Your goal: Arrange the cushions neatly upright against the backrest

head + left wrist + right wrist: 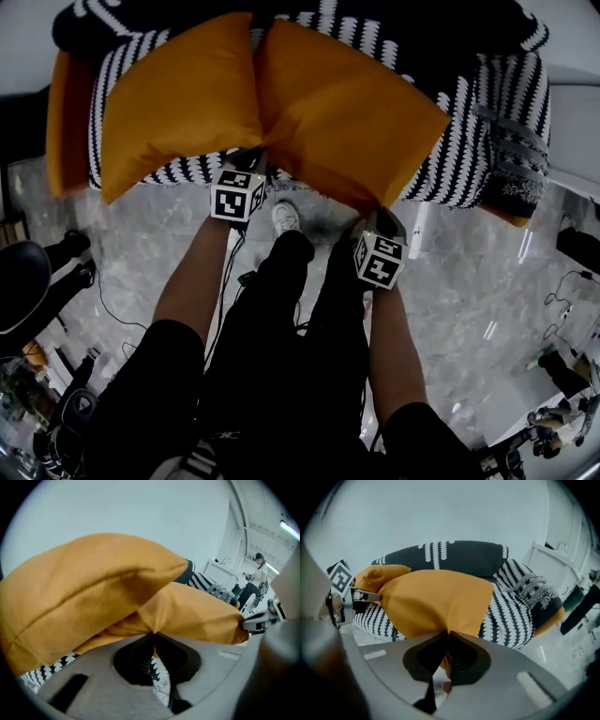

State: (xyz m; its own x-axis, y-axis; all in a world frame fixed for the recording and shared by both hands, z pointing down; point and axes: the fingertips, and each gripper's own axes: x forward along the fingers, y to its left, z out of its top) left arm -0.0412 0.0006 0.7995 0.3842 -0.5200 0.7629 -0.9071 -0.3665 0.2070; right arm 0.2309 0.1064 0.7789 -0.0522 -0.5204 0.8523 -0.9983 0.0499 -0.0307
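- Fingers of the left gripper (249, 159) are pressed together on a pinch of orange fabric at the lower corner of the left cushion (178, 98). The left gripper view shows the fold caught between them, which the head view hides behind the marker cube.
- Fingers of the right gripper (377, 216) are likewise clamped on the lower corner of the right cushion (347, 108). The right gripper view shows the cloth nipped at their tips.
- Both cushions hang side by side, touching, in front of the striped sofa (469, 131), raised off its seat.
- Only the right gripper view shows the dark backrest (454, 557) rising behind the cushions.
- A third orange cushion (61, 122) sits at the sofa's left end.
- The person's legs (281, 319) stand between the two arms, a white shoe (285, 217) just below the cushions.
- Cables (112, 309) trail over the marble floor (159, 244) at the left.
- Another person (258, 571) stands far off in the left gripper view.
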